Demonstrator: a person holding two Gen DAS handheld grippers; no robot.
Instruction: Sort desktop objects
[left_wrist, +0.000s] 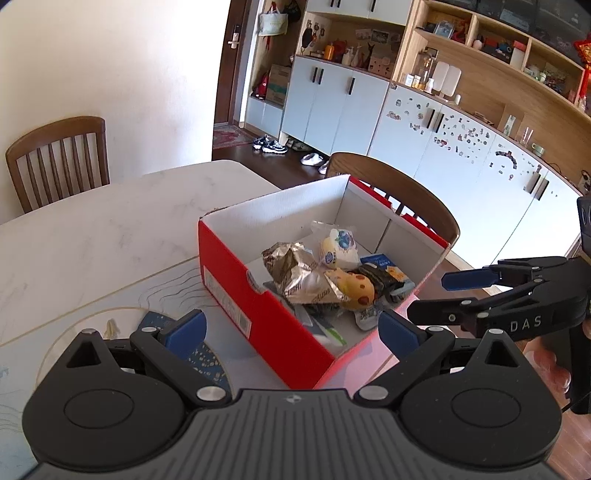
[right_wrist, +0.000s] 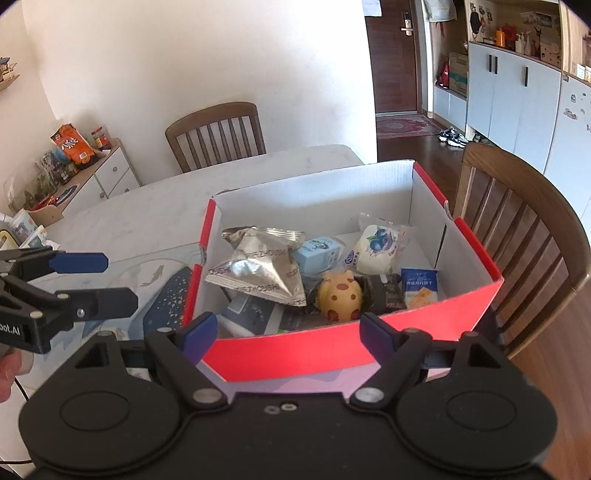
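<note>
A red cardboard box (left_wrist: 236, 284) (right_wrist: 291, 350) with a white inside stands at the table's near corner. It holds a silver foil snack bag (right_wrist: 258, 273) (left_wrist: 295, 266), a yellow spotted toy (right_wrist: 340, 295) (left_wrist: 354, 288), a blueberry bread pack (right_wrist: 380, 243) (left_wrist: 338, 247), a light blue carton (right_wrist: 317, 254), a blue cracker pack (right_wrist: 419, 286) and a dark wrapper (right_wrist: 384, 291). My left gripper (left_wrist: 291, 328) (right_wrist: 103, 280) is open and empty, just in front of the box's near left corner. My right gripper (right_wrist: 288, 332) (left_wrist: 428, 295) is open and empty at the box's near wall.
The box sits on a white marble table (left_wrist: 92, 229) with a painted mat (right_wrist: 162, 273) under its left side. Wooden chairs (right_wrist: 517, 236) (left_wrist: 59, 158) stand at the right and far side. A low cabinet with snacks (right_wrist: 74, 162) stands at the left wall.
</note>
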